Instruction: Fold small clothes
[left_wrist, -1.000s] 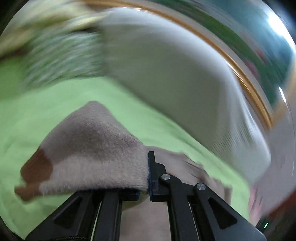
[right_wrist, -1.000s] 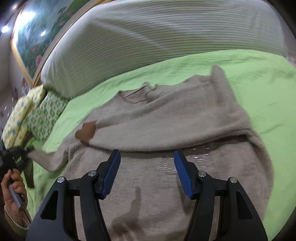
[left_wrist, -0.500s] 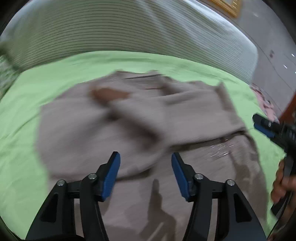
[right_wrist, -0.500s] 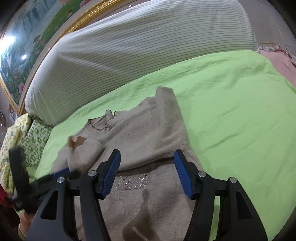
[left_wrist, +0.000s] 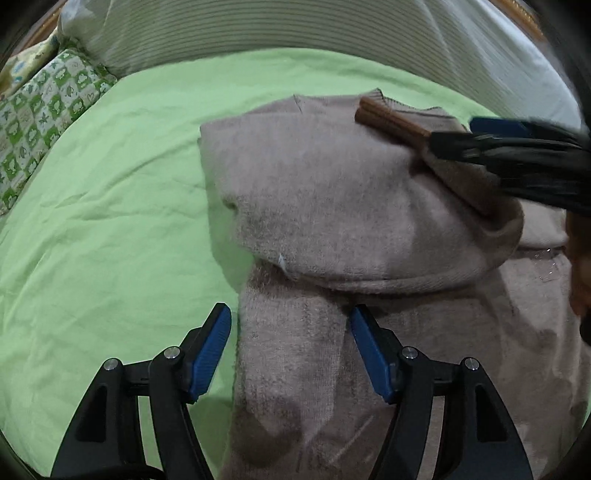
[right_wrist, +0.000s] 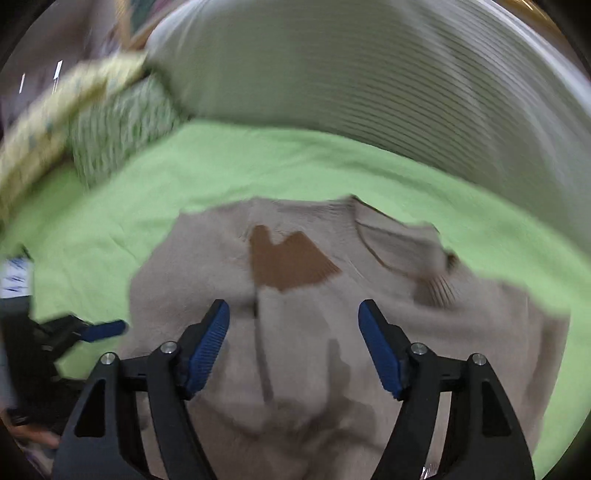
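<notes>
a beige sweater (left_wrist: 332, 206) is spread on the green bed sheet (left_wrist: 110, 221), toward the head of the bed where a striped bolster (left_wrist: 258, 26) runs along the far edge and a patterned pillow (left_wrist: 44, 110) sits at the far left corner. both sleeves have been laid in over the body, so the step in hand is judged to be settling the second sleeve and squaring the sides before the body is folded across.

the left gripper (left_wrist: 290, 354) is held with its fingers wide apart and empty, straddling a folded strip of sleeve near the sweater's left edge. the right gripper (right_wrist: 293, 350) is likewise spread wide with nothing between its pads, above the chest just below the brown cuff (right_wrist: 288, 266). in the left wrist view the right tool is seen blurred beside that cuff, which lies close to the neckline (right_wrist: 369, 236).

to do this well, the cuff is best left flat and straight across the chest, not crumpled against the collar. the bulge at the left shoulder fold should be pressed down so the side edge runs parallel to the sheet's edge. the knit is soft and thick, so it is likely to spring back; a firm, low pinch at the hem corners is advised for the next fold. the right wrist view is blurred, so fine creases cannot be judged.
</notes>
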